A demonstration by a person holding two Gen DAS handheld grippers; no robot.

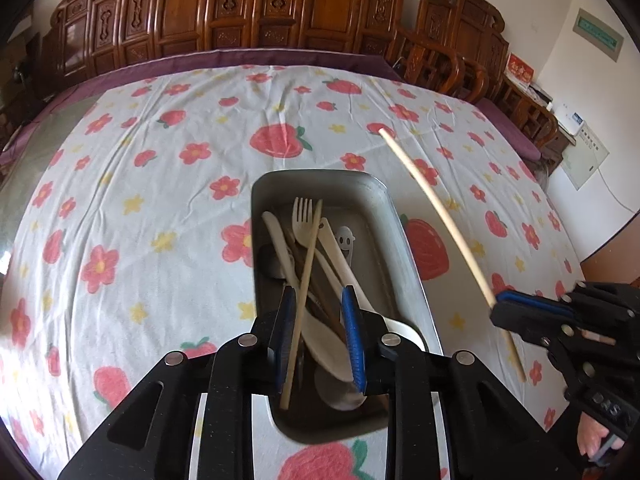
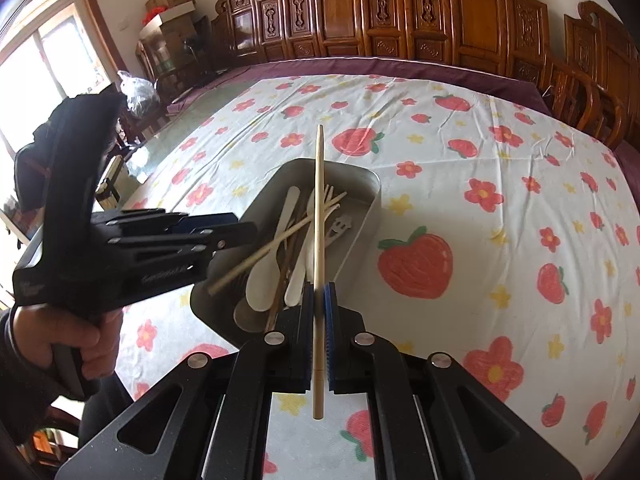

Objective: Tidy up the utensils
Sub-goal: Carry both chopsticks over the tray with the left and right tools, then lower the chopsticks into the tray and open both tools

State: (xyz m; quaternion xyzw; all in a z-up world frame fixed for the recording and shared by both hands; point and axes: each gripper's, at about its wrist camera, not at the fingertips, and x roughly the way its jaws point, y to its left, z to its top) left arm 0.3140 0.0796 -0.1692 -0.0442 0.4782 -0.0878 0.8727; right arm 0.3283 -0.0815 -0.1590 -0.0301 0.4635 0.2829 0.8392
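1. Utensils sat piled in the metal tray (image 1: 394,236) near the middle of the desk (image 1: 160,184); your left tongs (image 1: 318,338) hung above it, partly open, pads clear of the chopstick (image 1: 306,280) between them, which could have dropped crooked across the fork (image 1: 303,220).
2. Your right tongs (image 2: 319,334) were clamped on a second chopstick (image 2: 319,216). Released off the tray's right edge, it risked rolling away over the flowered cloth (image 2: 480,160).

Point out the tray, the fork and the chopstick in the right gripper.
tray (image 1: 404,248): left wrist view, right wall.
fork (image 1: 303,216): left wrist view, base of tines.
chopstick (image 2: 319,208): right wrist view, mid-shaft, above the right gripper (image 2: 319,300).
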